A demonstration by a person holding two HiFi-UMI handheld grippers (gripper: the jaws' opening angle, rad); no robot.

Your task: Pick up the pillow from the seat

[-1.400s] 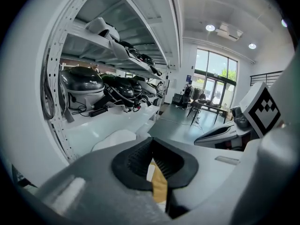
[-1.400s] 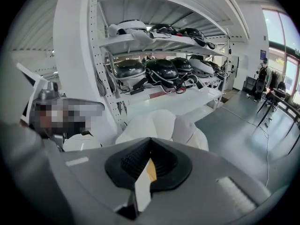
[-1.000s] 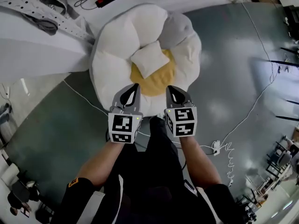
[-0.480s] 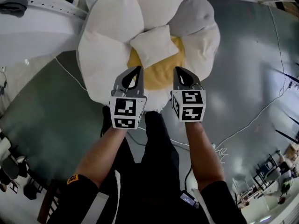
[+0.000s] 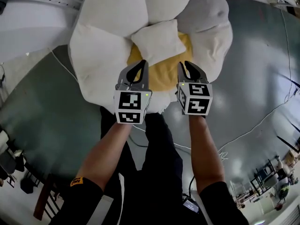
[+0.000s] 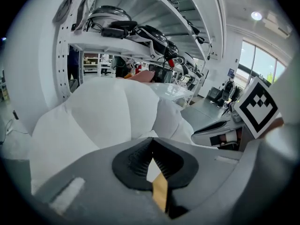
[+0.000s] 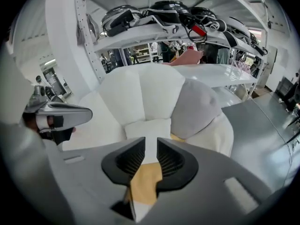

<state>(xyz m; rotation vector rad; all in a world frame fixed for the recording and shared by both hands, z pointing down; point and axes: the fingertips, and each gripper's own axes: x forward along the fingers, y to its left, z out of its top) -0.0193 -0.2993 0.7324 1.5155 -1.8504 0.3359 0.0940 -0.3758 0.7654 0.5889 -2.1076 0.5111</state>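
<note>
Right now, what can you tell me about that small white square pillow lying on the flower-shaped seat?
The small white square pillow is plump, soft-looking fabric with rounded corners, plain as far as shows. It lies turned corner-on to the person, on the yellow round centre of the flower-shaped cushion seat, with its far edges tucked against the white petal cushions. Nothing else touches it.
</note>
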